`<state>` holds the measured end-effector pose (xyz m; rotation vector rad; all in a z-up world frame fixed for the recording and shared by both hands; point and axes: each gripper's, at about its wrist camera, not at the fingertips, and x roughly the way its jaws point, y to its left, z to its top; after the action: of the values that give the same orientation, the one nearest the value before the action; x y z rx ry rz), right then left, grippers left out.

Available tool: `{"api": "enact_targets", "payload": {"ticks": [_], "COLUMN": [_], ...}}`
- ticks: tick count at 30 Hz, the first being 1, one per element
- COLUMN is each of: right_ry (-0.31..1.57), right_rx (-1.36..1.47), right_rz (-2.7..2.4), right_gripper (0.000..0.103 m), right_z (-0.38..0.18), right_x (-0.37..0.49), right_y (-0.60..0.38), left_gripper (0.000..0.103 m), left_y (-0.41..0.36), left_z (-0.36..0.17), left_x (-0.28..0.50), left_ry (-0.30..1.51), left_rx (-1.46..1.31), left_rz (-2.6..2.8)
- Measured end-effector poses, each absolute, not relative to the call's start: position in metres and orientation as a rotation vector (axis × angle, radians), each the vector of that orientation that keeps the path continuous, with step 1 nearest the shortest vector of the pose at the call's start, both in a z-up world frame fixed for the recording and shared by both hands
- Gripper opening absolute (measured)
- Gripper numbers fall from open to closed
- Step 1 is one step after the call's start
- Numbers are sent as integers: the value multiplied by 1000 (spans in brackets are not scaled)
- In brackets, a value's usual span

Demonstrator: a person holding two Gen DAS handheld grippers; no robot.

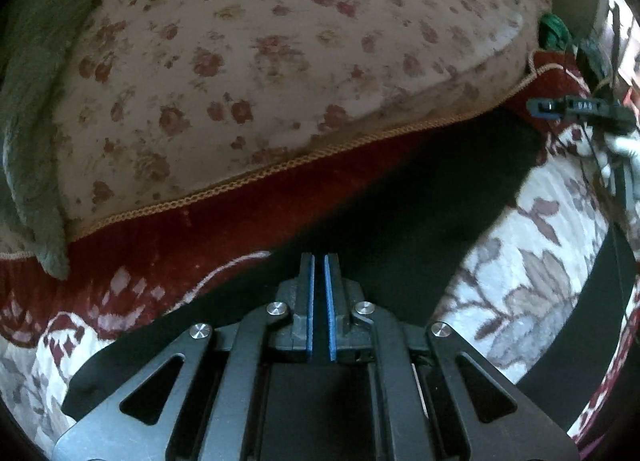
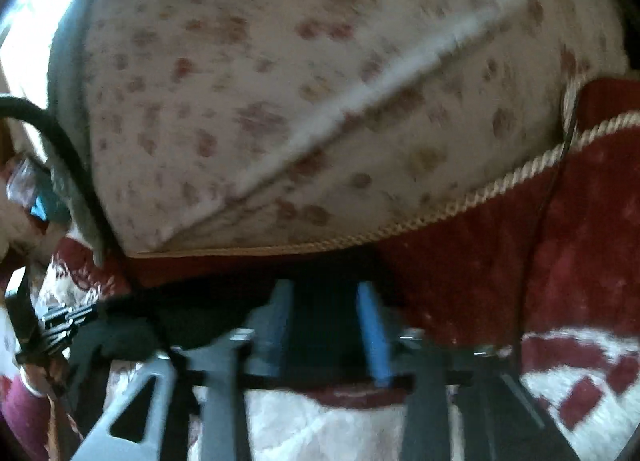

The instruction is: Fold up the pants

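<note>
1. Looking forward from the left wrist camera, the left gripper (image 1: 319,261) has its blue-lined fingers (image 1: 307,301) drawn nearly together, with only a thin dark slit between the pads; black cloth seems to run through that slit, but whether it is truly pinched I cannot tell.
2. Black pants (image 1: 420,197) spread from under that gripper up and to the right, lying across a red-and-white patterned rug (image 1: 532,261).
3. Beyond the pants, a floral cushion (image 1: 280,61) with a braided cord edge fills the upper part of the view, and a grey-green blanket (image 1: 32,141) hangs down its left side.
4. At the far right edge of this view the right gripper (image 1: 568,107) appears small and dark, just past the pants' upper right end; its fingers are too small to judge here.
5. From the right wrist camera, which is blurred, the right gripper (image 2: 326,321) holds its blue-padded fingers (image 2: 374,337) clearly apart, with dark fabric of the pants (image 2: 192,321) lying in the gap between them.
6. The pants stretch from that gap leftward over the rug (image 2: 580,261), toward the left gripper (image 2: 60,321), seen at the left edge touching the cloth.
7. The cushion (image 2: 280,81) rises right behind the pants, its cord edge running just above them.
</note>
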<state>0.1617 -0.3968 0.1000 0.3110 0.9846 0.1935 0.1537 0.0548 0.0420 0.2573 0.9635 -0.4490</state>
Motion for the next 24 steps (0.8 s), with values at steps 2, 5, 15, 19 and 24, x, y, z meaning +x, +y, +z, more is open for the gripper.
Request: {"api": "enact_targets", "payload": {"ticks": [2,5,15,19,24], "right_ry": [1013,1062,1116,1137,1143], "right_rx": [348,342,339,334,37], "right_rz": [177,156,247,243,162], "right_gripper": [44,44,70,76,45], "right_z": [87,67,48,49,44], "right_x": [172,189,206,210,214], "right_y": [-400,-405,-402,-399,-364], "left_gripper": [4,4,52,52,53], "left_y": [64,78,79,61,44], "left_z": [40,34,17,1,-13], "left_x": [164,179,208,210,210], "left_ry": [980,1025,1092,1137,1127], "left_rx": [224,154,130,246,331], "left_rz": [-435,-462,-583,-601,-566]}}
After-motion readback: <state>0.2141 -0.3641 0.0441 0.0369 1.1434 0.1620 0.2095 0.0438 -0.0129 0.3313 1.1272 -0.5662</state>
